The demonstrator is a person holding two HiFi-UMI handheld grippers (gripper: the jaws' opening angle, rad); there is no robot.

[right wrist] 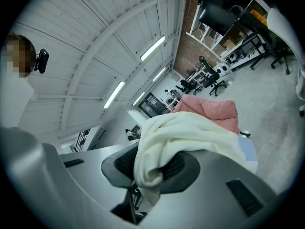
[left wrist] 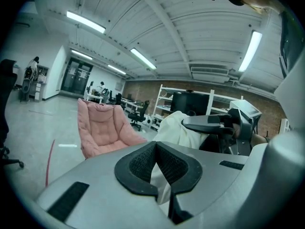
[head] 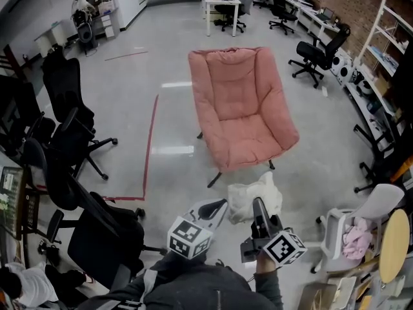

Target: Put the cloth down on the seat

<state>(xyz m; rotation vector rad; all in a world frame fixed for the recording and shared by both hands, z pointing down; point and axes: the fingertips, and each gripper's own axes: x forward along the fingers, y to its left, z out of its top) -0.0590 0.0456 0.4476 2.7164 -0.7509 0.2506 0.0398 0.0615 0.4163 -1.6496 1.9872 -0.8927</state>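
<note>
The pink padded chair [head: 242, 108] stands on the grey floor ahead of me, its seat bare. A white cloth [head: 255, 196] hangs bunched between both grippers, short of the chair's front edge. My left gripper [head: 222, 206] is shut on one end of it; in the left gripper view the cloth [left wrist: 160, 180] shows in the gap between the pads of that gripper [left wrist: 156, 149]. My right gripper [head: 258, 203] is shut on the other end. In the right gripper view the cloth [right wrist: 190, 132] drapes over this gripper [right wrist: 152, 168] and hides part of the chair [right wrist: 209, 109].
Black office chairs [head: 71, 128] crowd the left side, beside a red tape line [head: 150, 147] on the floor. A white chair [head: 358, 228] carrying a pink bundle stands at the right, with shelving [head: 387, 50] behind it. Desks and more chairs [head: 222, 8] line the far wall.
</note>
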